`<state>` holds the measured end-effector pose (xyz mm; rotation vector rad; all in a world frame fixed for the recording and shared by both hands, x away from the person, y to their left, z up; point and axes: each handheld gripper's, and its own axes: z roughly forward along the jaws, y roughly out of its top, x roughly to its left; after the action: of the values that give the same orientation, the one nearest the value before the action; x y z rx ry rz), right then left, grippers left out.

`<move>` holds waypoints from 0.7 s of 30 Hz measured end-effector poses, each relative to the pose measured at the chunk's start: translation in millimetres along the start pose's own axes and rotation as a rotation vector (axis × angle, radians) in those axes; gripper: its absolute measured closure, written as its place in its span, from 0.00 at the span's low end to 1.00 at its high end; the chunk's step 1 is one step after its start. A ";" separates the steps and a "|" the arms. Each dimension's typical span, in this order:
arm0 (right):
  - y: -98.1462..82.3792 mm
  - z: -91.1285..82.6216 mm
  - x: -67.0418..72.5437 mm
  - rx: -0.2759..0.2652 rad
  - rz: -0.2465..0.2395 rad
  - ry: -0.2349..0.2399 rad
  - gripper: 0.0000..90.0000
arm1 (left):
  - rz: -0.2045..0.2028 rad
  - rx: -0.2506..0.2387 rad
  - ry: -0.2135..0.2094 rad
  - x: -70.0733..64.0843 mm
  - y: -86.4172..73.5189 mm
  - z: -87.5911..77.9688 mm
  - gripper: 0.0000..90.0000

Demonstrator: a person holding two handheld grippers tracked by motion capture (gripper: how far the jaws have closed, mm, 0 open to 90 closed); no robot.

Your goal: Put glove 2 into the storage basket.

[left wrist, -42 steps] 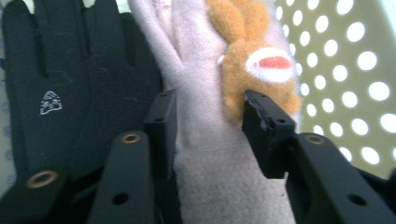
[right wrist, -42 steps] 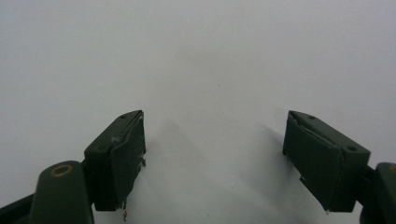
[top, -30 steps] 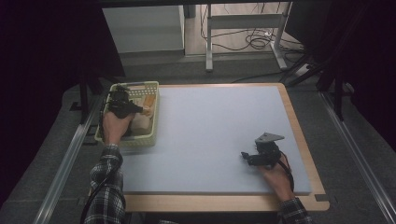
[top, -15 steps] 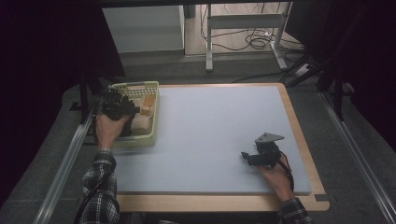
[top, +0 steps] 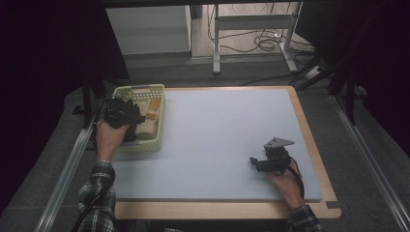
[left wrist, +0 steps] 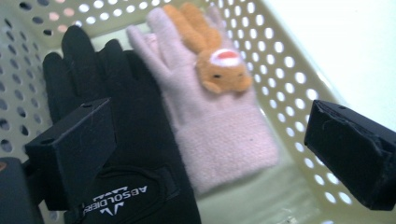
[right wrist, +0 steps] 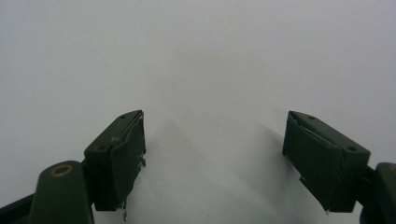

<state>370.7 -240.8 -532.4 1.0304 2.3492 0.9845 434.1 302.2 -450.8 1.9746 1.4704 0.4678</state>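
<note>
Beyond the table [top: 309,145], far from both tongs, grey floor [top: 251,72] meets a metal desk frame [top: 251,29] with cables [top: 266,41] lying under it — a pale cabinet [top: 147,31] stands left of it. Metal rails [top: 65,169] run along both sides; the edges are dark.

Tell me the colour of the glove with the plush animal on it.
Pale pink glove, with an orange plush animal on it; clearest in the left gripper view.
</note>
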 end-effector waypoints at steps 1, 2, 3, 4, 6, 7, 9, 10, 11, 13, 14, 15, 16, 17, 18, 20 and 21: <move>0.0 0.0 0.0 0.000 0.000 0.000 0.23 | 0.008 -0.002 -0.002 -1.9 0.0 -1.0 0.03; 0.0 0.0 0.0 0.000 0.000 0.000 0.23 | 0.018 -0.004 -0.005 -3.7 0.1 -1.8 0.03; 0.0 0.0 0.0 0.000 -0.001 -0.001 0.23 | 0.025 -0.005 -0.006 -5.6 0.0 -2.6 0.02; 0.0 -0.1 0.0 0.000 -0.001 0.000 0.23 | 0.035 -0.007 -0.008 -7.3 0.0 -3.3 0.02; 0.0 -0.1 0.1 0.000 -0.001 -0.001 0.23 | 0.047 -0.011 -0.013 -11.2 -0.5 -4.2 0.02; 0.0 0.0 0.2 0.000 -0.002 -0.001 0.23 | 0.053 -0.013 -0.015 -13.1 -0.8 -4.7 0.01; 0.0 0.0 0.2 0.000 -0.003 -0.002 0.23 | 0.063 -0.020 -0.026 -16.6 -1.7 -5.6 0.01; 0.0 0.0 0.2 0.000 -0.002 -0.002 0.23 | 0.066 -0.022 -0.031 -18.0 -1.9 -5.9 0.01; 0.0 -0.1 0.2 0.000 -0.002 -0.001 0.23 | 0.074 -0.024 -0.035 -20.9 -2.5 -6.3 0.01; 0.0 -0.1 0.3 0.000 -0.001 -0.001 0.23 | 0.083 -0.030 -0.040 -24.4 -3.2 -7.1 0.01; 0.0 -0.1 0.3 0.000 -0.001 -0.002 0.23 | 0.085 -0.034 -0.046 -26.6 -3.8 -7.5 0.01; 0.0 -0.1 0.3 0.000 -0.001 -0.002 0.23 | 0.091 -0.038 -0.052 -28.0 -4.2 -7.6 0.01; 0.0 -0.1 0.3 0.000 -0.001 -0.001 0.23 | 0.095 -0.038 -0.057 -31.2 -4.9 -7.9 0.01; 0.0 -0.1 0.3 0.000 -0.002 -0.002 0.23 | 0.106 -0.041 -0.058 -33.4 -5.4 -8.0 0.01; 0.0 -0.1 0.3 0.000 -0.002 -0.002 0.23 | 0.111 -0.042 -0.062 -36.0 -5.8 -8.4 0.01; 0.0 -0.1 0.4 0.000 -0.002 -0.002 0.23 | 0.124 -0.046 -0.073 -40.6 -6.7 -8.7 0.01; 0.0 -0.2 0.4 0.000 -0.003 -0.002 0.23 | 0.130 -0.048 -0.078 -43.3 -7.1 -8.8 0.01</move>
<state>370.3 -240.5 -532.4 1.0277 2.3479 0.9821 409.9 265.0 -445.4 2.0348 1.2770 0.4724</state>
